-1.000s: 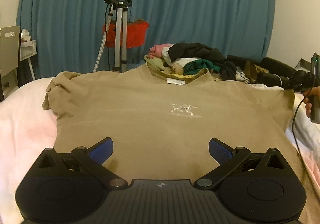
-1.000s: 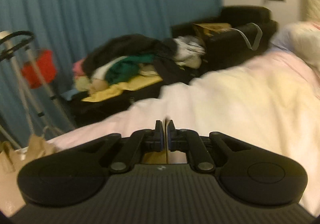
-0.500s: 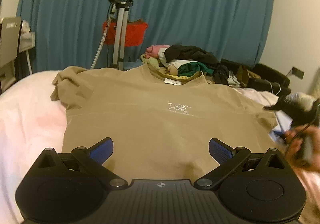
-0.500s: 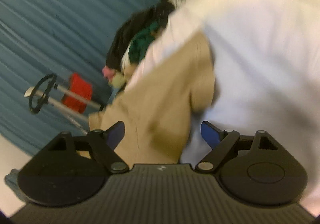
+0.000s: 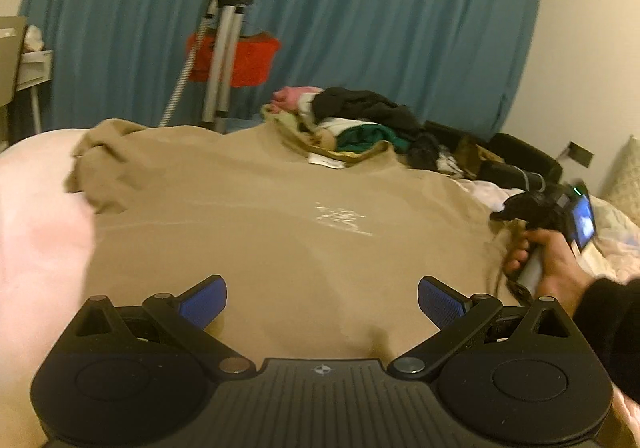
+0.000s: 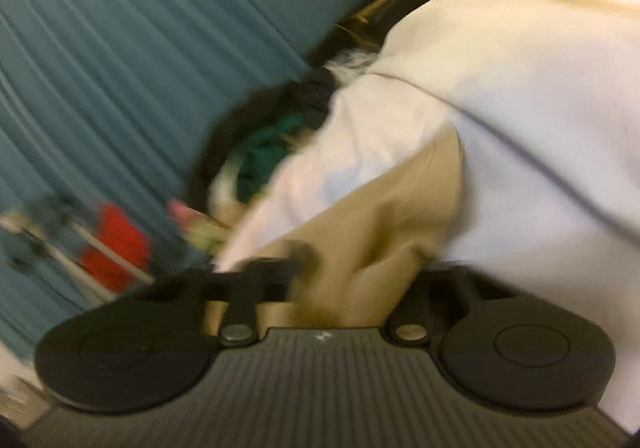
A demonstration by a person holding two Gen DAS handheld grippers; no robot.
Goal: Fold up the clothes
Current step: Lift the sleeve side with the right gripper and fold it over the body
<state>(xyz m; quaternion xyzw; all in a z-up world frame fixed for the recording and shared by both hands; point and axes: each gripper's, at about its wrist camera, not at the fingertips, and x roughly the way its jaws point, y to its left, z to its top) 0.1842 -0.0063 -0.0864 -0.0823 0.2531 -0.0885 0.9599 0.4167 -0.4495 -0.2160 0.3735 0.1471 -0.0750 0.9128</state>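
Note:
A tan T-shirt [image 5: 260, 224] with a small white chest print lies spread flat on the bed, collar at the far end. My left gripper [image 5: 322, 300] is open and empty, low over the shirt's near hem. My right gripper [image 6: 344, 272] is at the shirt's right sleeve [image 6: 384, 224]. Tan cloth bunches between its fingers, which look closed on it, though the view is blurred. The left wrist view shows that gripper [image 5: 520, 208] held in a hand at the shirt's right edge.
A pile of mixed clothes [image 5: 352, 124] lies past the collar. A garment steamer stand [image 5: 220, 48] with a red item stands by the blue curtain [image 5: 360, 8]. Pale bedding [image 6: 540, 108] lies right of the shirt. A dark sofa [image 5: 516, 156] is at the far right.
My right gripper went from open over the right sleeve to closed with the sleeve cloth bunched in it. My left gripper stayed open and shifted slightly over the hem.

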